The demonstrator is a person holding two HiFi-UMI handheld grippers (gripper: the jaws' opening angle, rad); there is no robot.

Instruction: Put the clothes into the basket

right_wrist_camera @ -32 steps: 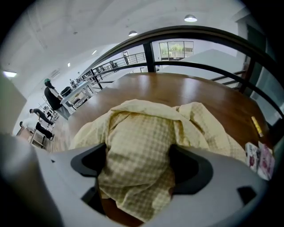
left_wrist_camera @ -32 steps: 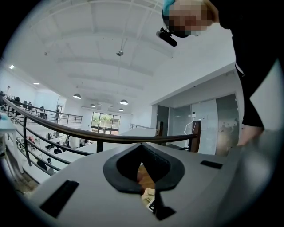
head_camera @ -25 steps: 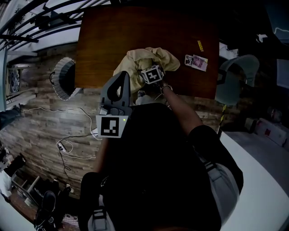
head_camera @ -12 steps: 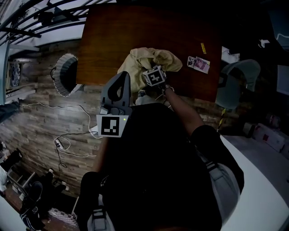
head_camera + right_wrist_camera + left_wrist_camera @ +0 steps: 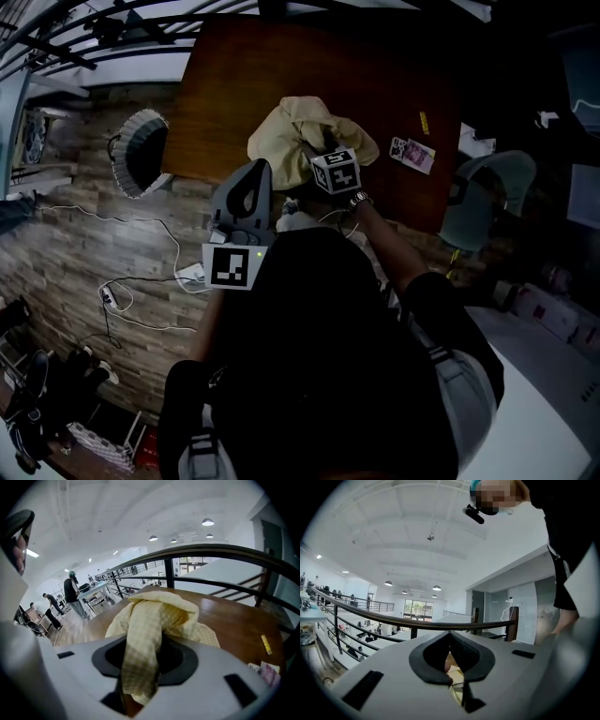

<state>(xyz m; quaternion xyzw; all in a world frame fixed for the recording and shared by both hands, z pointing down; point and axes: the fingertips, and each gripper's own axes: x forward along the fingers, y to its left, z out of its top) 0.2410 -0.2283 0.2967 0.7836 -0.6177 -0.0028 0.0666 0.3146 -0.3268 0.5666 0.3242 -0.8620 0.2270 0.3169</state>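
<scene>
As right gripper [image 5: 140, 660] fingers, just closed, pinch cloth [image 5: 159, 616] near table [image 5: 234, 620] edge, left gripper [image 5: 451, 638] fingers meet.

The cloth [image 5: 298, 127] lies heaped on the table [image 5: 234, 75] near its front edge. A fold of it runs between the jaws of the right gripper [image 5: 140, 663], at the heap's near right. The left gripper [image 5: 257, 171] is left of that, just before the heap. Right of the cloth a card [image 5: 412, 153] lies on the table, a strip [image 5: 424, 122] behind it. The basket [image 5: 141, 159] stands on the floor [image 5: 84, 244] left of the table, a chair [image 5: 483, 187] to its right, a railing [image 5: 211, 552] behind it
</scene>
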